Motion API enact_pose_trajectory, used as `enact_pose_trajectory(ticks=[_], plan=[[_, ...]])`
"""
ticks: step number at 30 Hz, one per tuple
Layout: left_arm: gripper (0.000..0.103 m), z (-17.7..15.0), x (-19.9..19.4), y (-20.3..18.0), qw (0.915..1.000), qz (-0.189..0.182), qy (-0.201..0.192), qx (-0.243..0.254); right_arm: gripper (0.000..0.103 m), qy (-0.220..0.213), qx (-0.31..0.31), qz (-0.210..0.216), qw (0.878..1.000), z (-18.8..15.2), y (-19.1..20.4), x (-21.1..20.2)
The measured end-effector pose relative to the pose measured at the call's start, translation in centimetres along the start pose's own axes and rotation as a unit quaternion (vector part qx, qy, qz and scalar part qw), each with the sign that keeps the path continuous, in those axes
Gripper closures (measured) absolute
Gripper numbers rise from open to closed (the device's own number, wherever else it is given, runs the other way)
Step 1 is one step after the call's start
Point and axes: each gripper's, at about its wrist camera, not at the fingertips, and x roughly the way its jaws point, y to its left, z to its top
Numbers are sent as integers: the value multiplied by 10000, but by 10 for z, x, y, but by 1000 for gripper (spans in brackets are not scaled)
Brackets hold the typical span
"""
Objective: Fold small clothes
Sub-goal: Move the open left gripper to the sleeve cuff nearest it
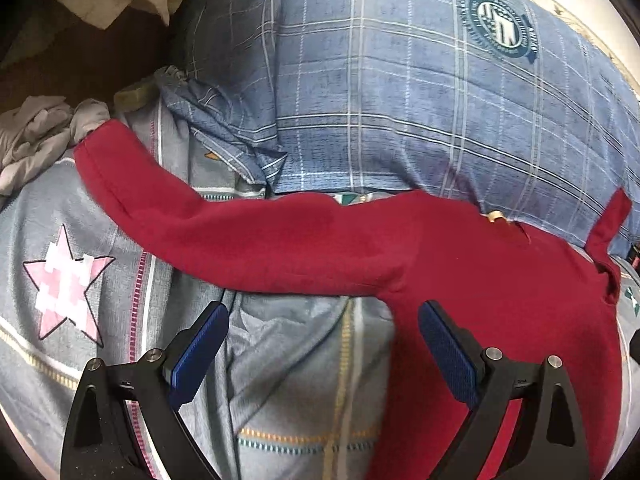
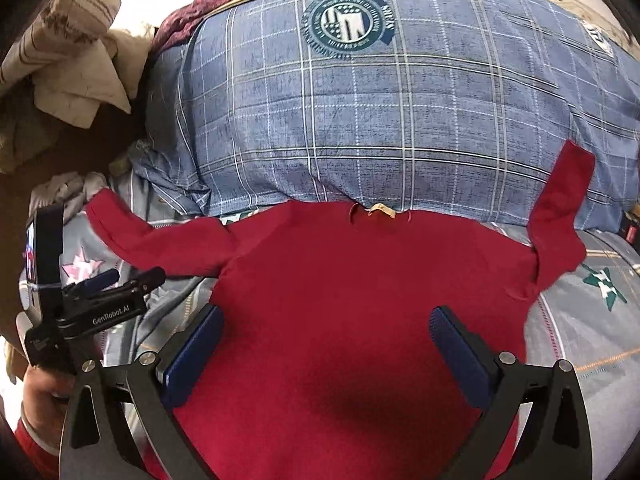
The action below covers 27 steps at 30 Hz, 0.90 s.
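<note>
red long-sleeved knit top (image 2: 340, 280) lies flat under both open, empty jaws; next: left gripper (image 1: 324, 344) takes the sleeve ahead, folds inward.

We see a bed (image 2: 580, 332) under a grey star-print sheet (image 1: 60, 280). A blue plaid pillow (image 2: 380, 120) lies behind, with crumpled beige cloth (image 2: 76, 80) at the upper left.
</note>
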Motion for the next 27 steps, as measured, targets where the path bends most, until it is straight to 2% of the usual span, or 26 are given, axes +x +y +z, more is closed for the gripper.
enact_pose_trajectory(ticks=[9,20,27], plan=[[7,1,33,13,9997,251,38,-52,0,186,-281,48,9994,1,21,40],[7,6,50,44,9973,217,150,-690,0,362,-253,410,9982,-3,35,81],[7,5,55,42,9975,309,166,-611,1,584,-329,394,9970,-7,39,100]])
